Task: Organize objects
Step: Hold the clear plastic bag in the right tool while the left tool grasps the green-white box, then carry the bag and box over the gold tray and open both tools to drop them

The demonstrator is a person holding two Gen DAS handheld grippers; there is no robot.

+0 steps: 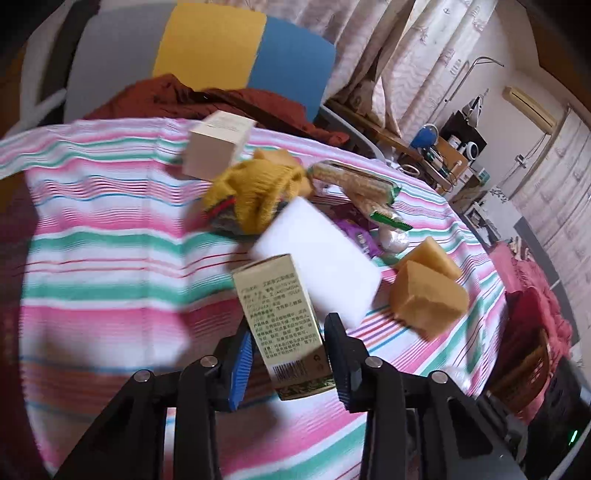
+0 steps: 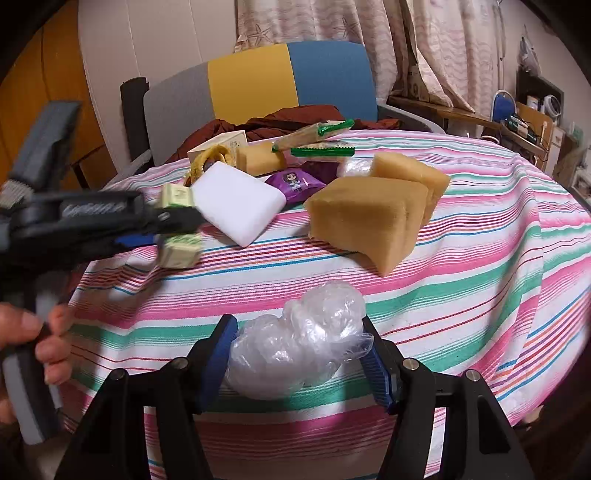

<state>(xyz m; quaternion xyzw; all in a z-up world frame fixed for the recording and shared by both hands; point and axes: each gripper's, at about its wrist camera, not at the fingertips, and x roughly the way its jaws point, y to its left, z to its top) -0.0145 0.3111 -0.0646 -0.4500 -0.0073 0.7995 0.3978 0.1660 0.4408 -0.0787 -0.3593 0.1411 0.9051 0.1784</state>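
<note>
**Striped table, both grippers loaded**

A round table under a pink, green and white striped cloth (image 2: 461, 236) fills both views. Behind it stands a chair with a grey, yellow and blue panelled back (image 2: 258, 85), a rust-brown garment (image 1: 207, 99) heaped on its seat; pale patterned curtains (image 2: 369, 33) hang beyond, and a cluttered shelf runs along the far right wall.

The left gripper (image 1: 288, 354) is closed on a small cream printed carton with a barcode (image 1: 284, 317), held just above the near left cloth. The right gripper (image 2: 299, 354) clamps a crumpled clear plastic bag (image 2: 299, 339) at the near edge.

Mid-table lie a white rectangular foam block (image 2: 236, 199), two tan sponge blocks (image 2: 369, 218), a mustard knitted cloth (image 1: 258, 188), a purple snack packet (image 2: 295, 184) and green-ended biscuit packs (image 2: 317, 133), crowded together. A plain beige box (image 1: 218, 144) sits farthest.

Motion blur smears the left gripper in the right view, and the carton's print is unreadable; a silvery wrapped lump (image 1: 393, 240) is possibly a sweet. A hand (image 2: 44, 332) is cut off at the left edge.
</note>
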